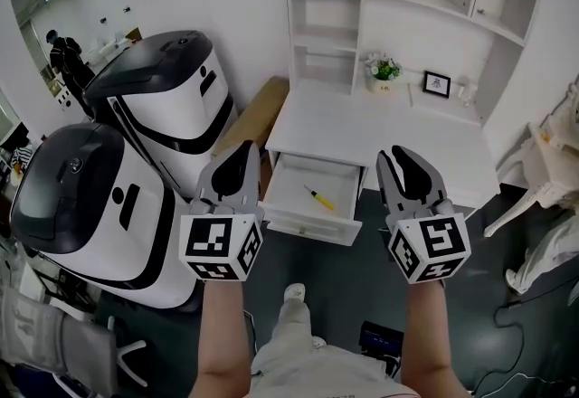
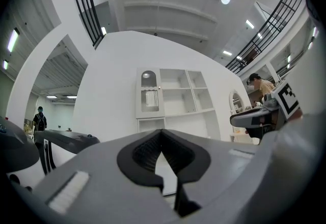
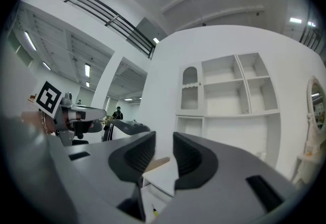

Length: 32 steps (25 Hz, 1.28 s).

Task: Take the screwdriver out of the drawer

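While both grippers hang in the air short of the desk, nothing is grasped, so I'd call this the reach-in, with the pick not yet begun. Left gripper [image 2: 163,134]: clenched, tips meeting, nothing caught between them. Right gripper [image 3: 164,142]: jaws parted just a crack, only bare air in the slot. Ahead of both and lower down, sitting between their two lines, the white drawer [image 1: 312,227] stands pulled out. And there's the screwdriver [image 1: 318,198], yellow handle and dark shaft, lying loose and slantwise on the drawer floor. It's clear of the walls and a touch nearer the right gripper's side. Beyond it runs the white desk [image 1: 380,129], with a small potted plant [image 1: 384,70] and a picture frame [image 1: 437,83] far at the back. Next move, by my reading: the right gripper needs to spread wider, tip down into the drawer and straddle that handle across its slant before closing. The left looks best kept clear.
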Available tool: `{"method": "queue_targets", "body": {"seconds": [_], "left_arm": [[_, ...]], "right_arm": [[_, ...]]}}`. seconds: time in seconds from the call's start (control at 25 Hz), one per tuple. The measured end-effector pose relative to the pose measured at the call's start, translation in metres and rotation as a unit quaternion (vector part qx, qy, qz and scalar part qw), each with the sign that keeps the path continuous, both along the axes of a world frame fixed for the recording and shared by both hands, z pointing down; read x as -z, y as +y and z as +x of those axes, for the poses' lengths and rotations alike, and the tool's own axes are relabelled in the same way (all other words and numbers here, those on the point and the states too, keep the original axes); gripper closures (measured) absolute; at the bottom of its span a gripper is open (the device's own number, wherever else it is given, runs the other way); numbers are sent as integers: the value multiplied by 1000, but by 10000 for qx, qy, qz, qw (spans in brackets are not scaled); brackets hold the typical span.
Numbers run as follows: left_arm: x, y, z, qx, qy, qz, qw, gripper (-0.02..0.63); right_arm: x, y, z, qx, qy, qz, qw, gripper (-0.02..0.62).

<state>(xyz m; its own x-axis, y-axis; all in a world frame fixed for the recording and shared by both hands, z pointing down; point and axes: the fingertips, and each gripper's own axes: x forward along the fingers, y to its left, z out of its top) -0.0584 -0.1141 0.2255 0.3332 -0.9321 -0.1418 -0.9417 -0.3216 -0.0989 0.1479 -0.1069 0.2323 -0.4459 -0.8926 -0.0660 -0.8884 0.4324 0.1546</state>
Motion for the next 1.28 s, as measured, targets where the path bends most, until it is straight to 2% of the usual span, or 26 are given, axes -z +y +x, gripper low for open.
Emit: {"method": "queue_targets", "body": {"seconds": [0.08,0.16,0.52,0.96,1.28], "left_arm": [[-4,-18,-3,-20,25,-38,10000,597],[-8,-37,-7,-34,43,-73,10000,597],[-24,-126,-38,-72,109,-224,9997,597],[-43,-217,-81,-211,203,-430,9986,597],[-79,-261,-90,-427,237,-748,9960,597]], "right_arm": [[-1,-18,-2,10,-107,-47,9999,407],[-3,-38,-5,-43,-135,-69,9999,350],[-12,-126,-29,-241,-45,-139,9996,289],[-37,-210,-69,-404,191,-416,9981,288],[-80,-247,-82,-511,300,-911,9941,288]]}}
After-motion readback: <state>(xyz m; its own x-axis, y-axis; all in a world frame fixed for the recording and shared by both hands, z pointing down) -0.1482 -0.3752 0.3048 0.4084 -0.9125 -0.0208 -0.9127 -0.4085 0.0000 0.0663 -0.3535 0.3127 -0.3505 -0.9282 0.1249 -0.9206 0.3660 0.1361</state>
